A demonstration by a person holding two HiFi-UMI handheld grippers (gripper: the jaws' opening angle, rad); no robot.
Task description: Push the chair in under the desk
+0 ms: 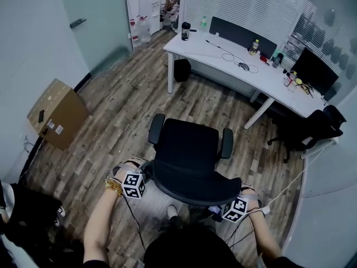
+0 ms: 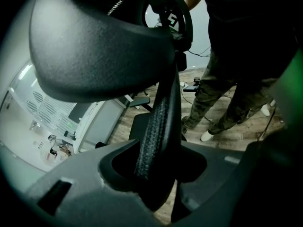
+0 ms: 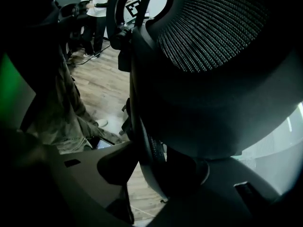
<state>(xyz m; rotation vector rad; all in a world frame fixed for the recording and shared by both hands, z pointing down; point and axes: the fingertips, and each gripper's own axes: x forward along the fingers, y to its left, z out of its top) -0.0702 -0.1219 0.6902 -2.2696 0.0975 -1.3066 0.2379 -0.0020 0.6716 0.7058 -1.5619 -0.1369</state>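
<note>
while the chair (image 1: 187,149) sits out on the wood floor (image 1: 128,105), facing the white bench (image 1: 268,77) and well apart from it, both grippers are at the top of its back. left gripper (image 1: 136,182): fingers (image 2: 75,183) clamped on the left end of the back's edge. right gripper (image 1: 233,206): fingers (image 3: 61,169) straddle the right end, one touching, floor showing in a gap beside the other, so not clamped.
</note>
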